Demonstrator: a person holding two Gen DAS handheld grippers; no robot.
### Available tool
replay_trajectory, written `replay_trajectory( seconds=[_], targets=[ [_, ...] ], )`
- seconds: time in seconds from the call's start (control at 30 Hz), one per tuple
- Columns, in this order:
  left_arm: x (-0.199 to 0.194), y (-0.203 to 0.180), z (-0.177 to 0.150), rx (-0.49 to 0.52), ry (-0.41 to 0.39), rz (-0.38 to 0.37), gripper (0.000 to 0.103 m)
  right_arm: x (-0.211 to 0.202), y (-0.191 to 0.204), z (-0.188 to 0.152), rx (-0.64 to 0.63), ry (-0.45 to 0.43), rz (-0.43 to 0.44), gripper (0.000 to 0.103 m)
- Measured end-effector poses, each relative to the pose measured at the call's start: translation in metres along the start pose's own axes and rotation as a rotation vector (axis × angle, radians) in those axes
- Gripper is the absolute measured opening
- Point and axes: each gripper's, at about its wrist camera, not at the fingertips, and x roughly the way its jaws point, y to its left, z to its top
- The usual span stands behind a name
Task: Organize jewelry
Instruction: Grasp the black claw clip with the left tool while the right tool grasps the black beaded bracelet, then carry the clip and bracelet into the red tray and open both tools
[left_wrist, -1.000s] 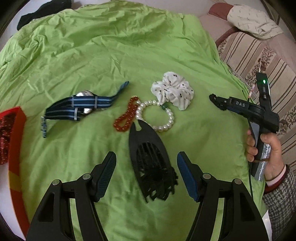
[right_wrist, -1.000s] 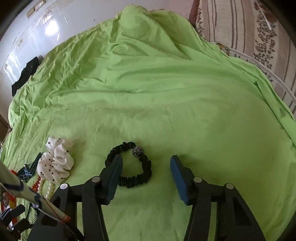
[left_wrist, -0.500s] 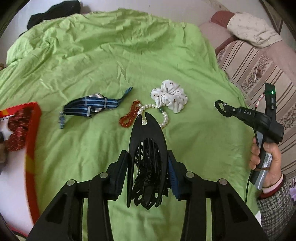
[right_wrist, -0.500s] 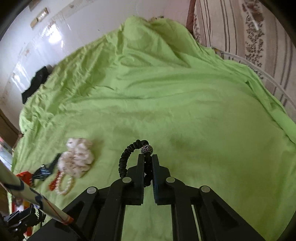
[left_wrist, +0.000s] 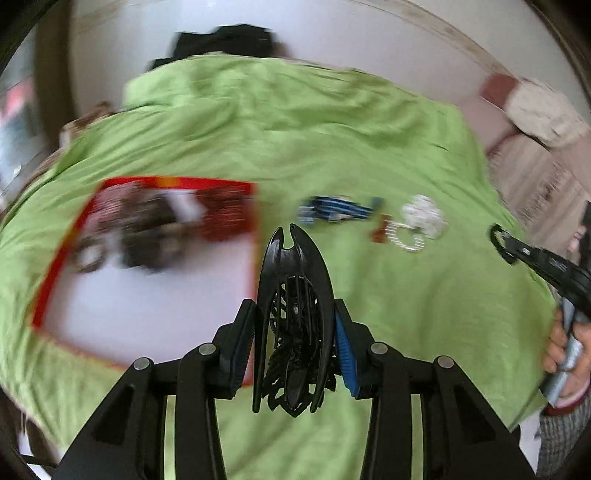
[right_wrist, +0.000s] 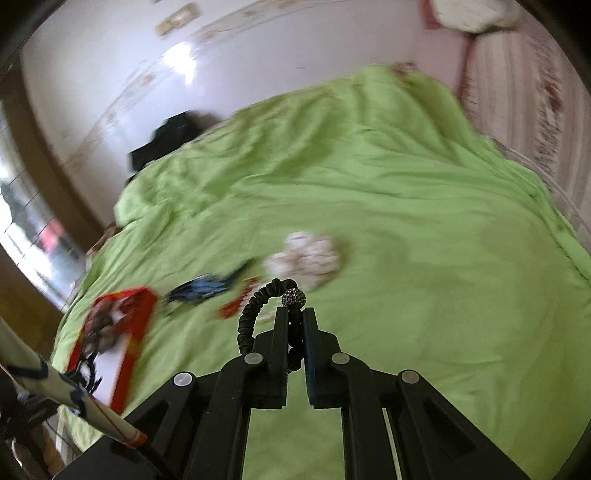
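Note:
My left gripper (left_wrist: 294, 317) is shut on a large black hair clip (left_wrist: 293, 288) and holds it above the green cloth, beside a red-rimmed white tray (left_wrist: 147, 295) with several pieces in it. My right gripper (right_wrist: 294, 314) is shut on a black elastic bracelet with a sparkly bead (right_wrist: 293, 297), lifted off the cloth; it also shows in the left wrist view (left_wrist: 500, 240). On the cloth lie a blue striped watch (left_wrist: 338, 210), a red bead bracelet (left_wrist: 380, 229), a pearl bracelet (left_wrist: 406, 242) and a white dotted scrunchie (left_wrist: 424, 216). The views are motion-blurred.
The green cloth (right_wrist: 406, 221) covers the whole work surface. A dark garment (left_wrist: 225, 38) lies at its far edge. A striped sofa (right_wrist: 535, 92) stands to the right. The tray also shows at the left of the right wrist view (right_wrist: 129, 332).
Both grippers closed on their items and lifted them. Both have swung left, bringing the red tray into view.

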Motion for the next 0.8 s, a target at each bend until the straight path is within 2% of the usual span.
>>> replay_trajectory(
  seconds=[0.17,0.27,0.37,0.5,0.63,0.8],
  targets=[
    [-0.020,0.064,-0.011,-0.104,-0.045,0.132,0.040,0.013,0.078,-0.015,-0.111,0.048,0.099,0.008],
    [-0.025,0.104,-0.019,-0.186,-0.050,0.177,0.040,0.026,0.124,-0.027,-0.174,0.092,0.158,0.008],
    [-0.019,0.139,-0.023,-0.250,-0.030,0.190,0.040,0.046,0.168,-0.039,-0.224,0.147,0.215,0.008],
    [-0.002,0.171,-0.021,-0.259,-0.002,0.238,0.040,0.078,0.224,-0.056,-0.274,0.219,0.275,0.008],
    [0.014,0.196,-0.012,-0.242,0.020,0.280,0.040,0.114,0.274,-0.078,-0.337,0.280,0.299,0.008],
    [0.028,0.217,-0.009,-0.261,0.043,0.277,0.040,0.148,0.307,-0.104,-0.368,0.349,0.312,0.008]
  ],
)
